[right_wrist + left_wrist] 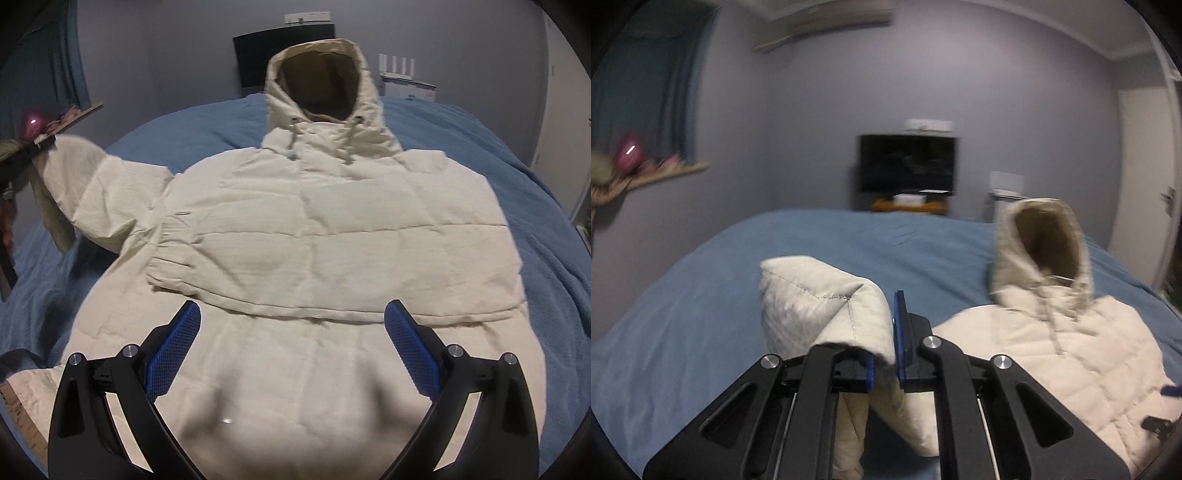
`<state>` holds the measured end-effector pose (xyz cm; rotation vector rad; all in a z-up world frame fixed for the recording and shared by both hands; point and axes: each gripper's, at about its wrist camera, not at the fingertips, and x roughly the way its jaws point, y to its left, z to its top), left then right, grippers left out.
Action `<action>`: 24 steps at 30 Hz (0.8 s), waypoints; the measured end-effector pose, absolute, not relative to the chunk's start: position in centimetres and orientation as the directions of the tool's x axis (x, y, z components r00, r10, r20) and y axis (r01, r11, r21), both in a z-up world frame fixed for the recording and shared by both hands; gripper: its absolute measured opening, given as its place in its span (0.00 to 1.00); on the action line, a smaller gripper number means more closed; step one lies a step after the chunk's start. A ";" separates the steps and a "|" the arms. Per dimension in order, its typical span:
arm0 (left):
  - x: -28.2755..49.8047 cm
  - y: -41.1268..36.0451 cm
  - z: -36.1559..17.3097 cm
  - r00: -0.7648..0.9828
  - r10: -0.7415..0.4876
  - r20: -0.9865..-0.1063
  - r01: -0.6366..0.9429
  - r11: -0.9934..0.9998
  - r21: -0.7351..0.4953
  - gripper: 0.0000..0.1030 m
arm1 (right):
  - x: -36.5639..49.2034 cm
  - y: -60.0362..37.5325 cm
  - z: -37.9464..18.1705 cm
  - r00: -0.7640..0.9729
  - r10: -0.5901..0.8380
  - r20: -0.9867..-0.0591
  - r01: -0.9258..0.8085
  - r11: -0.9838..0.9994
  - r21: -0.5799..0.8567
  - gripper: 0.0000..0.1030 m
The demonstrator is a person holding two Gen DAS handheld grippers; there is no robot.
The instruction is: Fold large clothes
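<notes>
A cream padded jacket (pixel 314 236) with a hood (pixel 321 85) lies spread out, front side up, on a bed with a blue cover (pixel 517 177), and the hood points to the far side, toward a dark television (pixel 907 164) on the grey wall. The left gripper (pixel 886 354) is closed tightly on the end of the left sleeve (pixel 820 306); the cloth is pinched between its two blue pads, and the sleeve is raised above the bed cover, with the cuff part folding over the fingers and the rest hanging down below them. In the right wrist view this same sleeve (pixel 107 195) stretches out to the left from the jacket's shoulder and rises at its end. The right gripper (pixel 291 347) is over the near, lower part of the jacket, with its jaws wide apart and nothing between them; the blue pads (pixel 173 350) stand on both sides of the hem area. On the far left there is a shelf (pixel 672 173) with a pink round object (pixel 628 151), and a blue curtain (pixel 679 92) hangs behind it.
</notes>
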<state>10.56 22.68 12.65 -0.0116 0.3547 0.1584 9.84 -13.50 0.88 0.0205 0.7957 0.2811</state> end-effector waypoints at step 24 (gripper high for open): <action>13.8 1.7 0.5 0.721 -0.260 -0.643 0.383 0.922 0.055 0.11 | 10.4 -23.3 -0.4 0.676 0.146 -0.722 -0.011 0.982 0.189 0.93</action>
